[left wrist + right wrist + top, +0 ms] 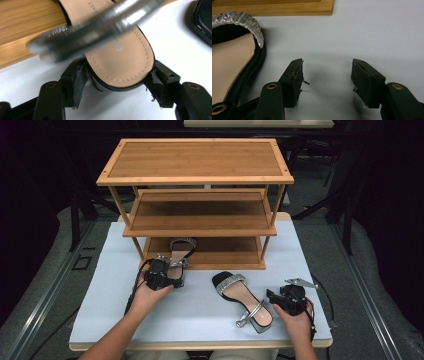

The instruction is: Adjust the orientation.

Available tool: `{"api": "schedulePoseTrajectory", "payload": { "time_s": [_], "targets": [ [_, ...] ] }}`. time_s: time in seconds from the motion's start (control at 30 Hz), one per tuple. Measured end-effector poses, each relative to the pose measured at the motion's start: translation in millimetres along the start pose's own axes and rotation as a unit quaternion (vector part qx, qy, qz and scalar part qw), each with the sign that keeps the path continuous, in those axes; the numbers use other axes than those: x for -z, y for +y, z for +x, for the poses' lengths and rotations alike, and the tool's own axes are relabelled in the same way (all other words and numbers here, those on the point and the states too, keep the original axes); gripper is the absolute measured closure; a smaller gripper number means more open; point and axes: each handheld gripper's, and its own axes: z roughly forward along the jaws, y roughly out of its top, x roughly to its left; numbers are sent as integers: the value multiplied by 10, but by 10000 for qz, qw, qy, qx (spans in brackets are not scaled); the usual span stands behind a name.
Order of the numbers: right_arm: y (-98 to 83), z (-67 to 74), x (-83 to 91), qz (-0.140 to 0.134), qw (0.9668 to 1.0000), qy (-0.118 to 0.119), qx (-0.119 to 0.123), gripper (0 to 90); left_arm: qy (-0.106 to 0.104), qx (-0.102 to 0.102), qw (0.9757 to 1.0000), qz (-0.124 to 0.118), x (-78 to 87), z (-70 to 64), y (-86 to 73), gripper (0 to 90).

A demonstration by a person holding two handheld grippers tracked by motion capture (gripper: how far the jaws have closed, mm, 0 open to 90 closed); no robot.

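Table [310,270]: white top w/ a bamboo rack at the far side, two sandals and both grippers nearer the person.
Shoe rack [195,160]: three-tier wooden unit, upright, centred at the back; top and middle shelves bare.
Left sandal [179,252]: toe end lies on the rack's bottom shelf, heel end juts over the front edge twd the person. Left gripper view shows tan insole, black rim, blurred silver strap across the frame.
Right sandal [241,299]: lies on the table in front of the rack, silver toe band twd the rack, heel and ankle strap twd the person; apart from the rack.
Left gripper [161,276]: held in the left hand [150,295]; jaws set on both sides of the left sandal's heel end, pads touching its black edge, i.e. clamped on the shoe.
Right gripper [274,296]: held in the right hand [295,320], just beside the right sandal's heel; jaws wide apart, nothing btwn them, white table beneath.
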Motion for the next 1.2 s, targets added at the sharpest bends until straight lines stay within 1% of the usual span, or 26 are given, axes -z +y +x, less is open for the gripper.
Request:
{"api": "schedulePoseTrajectory", "payload": {
  "time_s": [0.07, 0.13, 0.2, 0.27, 0.3, 0.33, 0.37, 0.4, 0.43, 0.47, 0.5, 0.53, 0.6, 0.67, 0.7, 0.73, 0.8, 0.97, 1.07, 1.13, 1.2],
  "targets": [
    [0, -2, 0, -1, 10000, -3, 2, 426, -134, 98, 9998, -126, 47, 34, -67, 392],
    [0, -1, 0, 2, 10000, 9, -3, 426, -189, 183, 9992, -308, 100, 48, -150, 401],
    [0, 0, 0, 1, 10000, -1, 1, 425, -178, 131, 9990, -395, 142, 45, -231, 430],
    [1, 4, 1, 7, 10000, -11, -3, 424, -177, 167, 9983, -521, 192, 39, -306, 448],
    [1, 6, 1, 8, 10000, -14, 2, 424, -182, 186, 9979, -597, 216, 42, -344, 505],
    [0, 8, 1, 9, 10000, -15, 3, 424, -127, 224, 9976, -650, 237, 37, -374, 556],
    [0, 9, 1, 9, 10000, -22, 2, 424, -72, 174, 9977, -645, 253, 39, -395, 607],
    [1, 8, 0, 8, 10000, -26, 4, 424, -55, 218, 9976, -657, 252, 27, -411, 668],
    [2, 8, 0, 11, 10000, -27, 11, 424, -55, 227, 9973, -698, 251, 18, -425, 703],
    [2, 9, -1, 12, 10000, -20, 17, 423, -40, 211, 9969, -758, 251, 9, -440, 759],
    [1, 10, -1, 12, 10000, -25, 24, 423, -11, 219, 9962, -841, 231, -4, -450, 800],
    [1, 11, -1, 7, 10000, -40, 18, 423, 27, 219, 9962, -847, 219, -10, -454, 827],
    [0, 9, -1, 5, 10000, -22, -2, 424, 73, 282, 9951, -942, 178, -26, -463, 879],
    [0, 7, 0, 6, 10000, -3, -5, 423, 93, 299, 9949, -964, 141, -52, -463, 896],
    [0, 7, 0, 5, 10000, -5, -2, 424, 109, 265, 9947, -985, 138, -68, -467, 898],
    [-1, 8, 0, 1, 10000, -15, -4, 424, 74, 249, 9945, -1016, 128, -83, -469, 899],
    [-1, 6, -1, -1, 10000, -9, -6, 424, 122, 209, 9942, -1049, 123, -101, -476, 900],
    [-1, 7, -2, 0, 10000, -14, 3, 423, 56, 280, 9936, -1090, 111, -116, -453, 900],
    [-1, 9, -2, 2, 10000, -10, 5, 423, 62, 297, 9931, -1132, 114, -104, -391, 900],
    [-1, 11, -2, 1, 10000, -14, 11, 423, 29, 325, 9924, -1183, 111, -89, -341, 900],
    [-1, 11, -3, -1, 10000, -18, 34, 423, 38, 299, 9927, -1171, 97, -84, -282, 900]
  ]
}}
